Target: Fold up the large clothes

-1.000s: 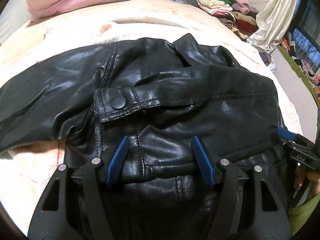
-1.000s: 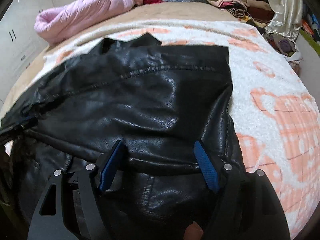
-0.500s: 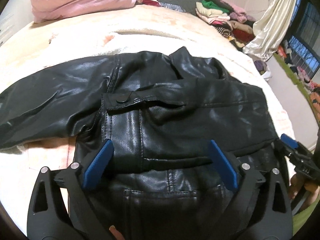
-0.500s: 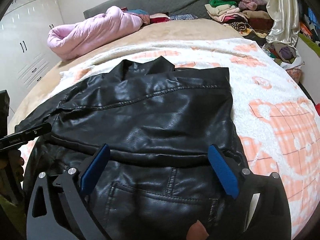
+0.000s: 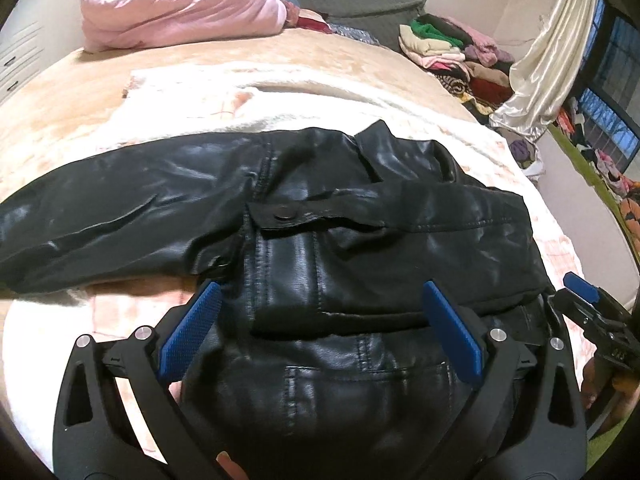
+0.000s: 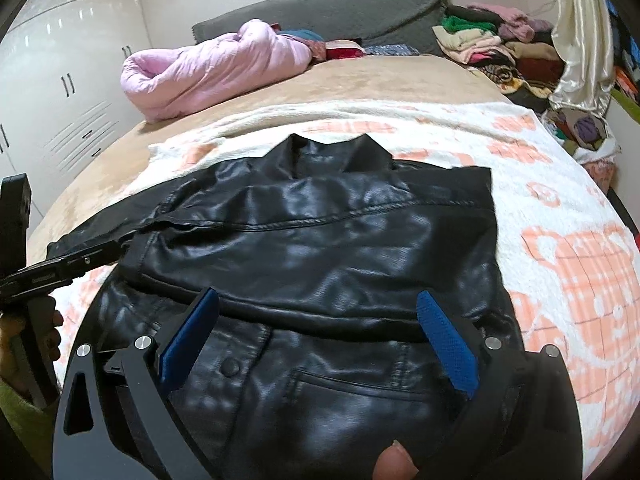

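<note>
Black leather jacket (image 5: 360,256), partly folded on the white-and-orange blanket, 1 sleeve outstretched, collar seemingly farthest away.

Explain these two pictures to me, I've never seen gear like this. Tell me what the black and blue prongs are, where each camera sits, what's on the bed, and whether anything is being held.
There is no robot here. A person holds a hand tool in each hand, each ending in a two-fingered claw with blue pads. A small wide-angle camera on each tool looks forward along its fingers, so the room looks bent.

One picture comes from the left claw, the other from the right claw. Each also catches the other tool at its edge.

On the bed lies a black leather jacket, partly folded, on a white and orange blanket. Behind it sit a pink quilt and a pile of clothes.

Both claws have just been opening; they stand wide above the jacket and hold nothing.
</note>
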`<state>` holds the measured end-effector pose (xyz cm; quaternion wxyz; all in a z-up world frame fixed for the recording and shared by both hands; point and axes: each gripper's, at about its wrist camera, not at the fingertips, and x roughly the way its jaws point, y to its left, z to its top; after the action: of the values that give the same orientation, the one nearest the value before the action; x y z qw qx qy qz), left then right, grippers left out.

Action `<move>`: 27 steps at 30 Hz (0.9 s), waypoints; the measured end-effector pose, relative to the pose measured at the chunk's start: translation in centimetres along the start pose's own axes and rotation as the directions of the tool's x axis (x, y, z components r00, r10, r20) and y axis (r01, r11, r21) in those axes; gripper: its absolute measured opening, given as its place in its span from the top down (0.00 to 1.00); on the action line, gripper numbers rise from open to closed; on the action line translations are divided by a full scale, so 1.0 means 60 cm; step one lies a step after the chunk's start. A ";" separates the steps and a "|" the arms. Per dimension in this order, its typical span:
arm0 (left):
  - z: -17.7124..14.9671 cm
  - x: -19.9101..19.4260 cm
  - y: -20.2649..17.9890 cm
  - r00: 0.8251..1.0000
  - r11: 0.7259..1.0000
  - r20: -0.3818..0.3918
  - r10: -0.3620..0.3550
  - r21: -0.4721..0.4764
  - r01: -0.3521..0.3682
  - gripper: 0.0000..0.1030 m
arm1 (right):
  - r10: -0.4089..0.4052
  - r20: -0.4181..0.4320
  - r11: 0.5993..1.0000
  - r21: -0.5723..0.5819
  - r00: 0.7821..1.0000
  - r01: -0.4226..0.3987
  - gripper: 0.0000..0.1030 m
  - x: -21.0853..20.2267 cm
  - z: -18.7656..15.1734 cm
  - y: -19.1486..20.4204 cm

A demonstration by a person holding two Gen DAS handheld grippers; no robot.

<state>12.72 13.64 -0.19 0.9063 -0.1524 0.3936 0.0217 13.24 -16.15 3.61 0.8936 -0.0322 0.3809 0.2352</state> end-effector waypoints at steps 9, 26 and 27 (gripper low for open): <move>0.003 -0.026 0.042 1.000 0.999 0.025 0.019 -0.042 -0.018 0.09 | 0.035 0.015 0.997 -0.063 0.999 -0.034 0.05 -0.005 0.017 0.064; 0.004 -0.080 0.129 0.986 0.983 0.085 0.145 -0.124 -0.134 0.09 | 0.098 0.031 0.979 -0.183 0.995 -0.091 0.04 0.009 0.058 0.200; 0.004 -0.085 0.134 0.983 0.981 0.091 0.156 -0.129 -0.144 0.09 | 0.102 0.029 0.977 -0.190 0.994 -0.095 0.04 0.011 0.060 0.208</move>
<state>8.09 21.78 1.53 0.9098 -0.1758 0.3558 0.1218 10.48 -4.00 7.22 0.8810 -0.0931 0.3406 0.3148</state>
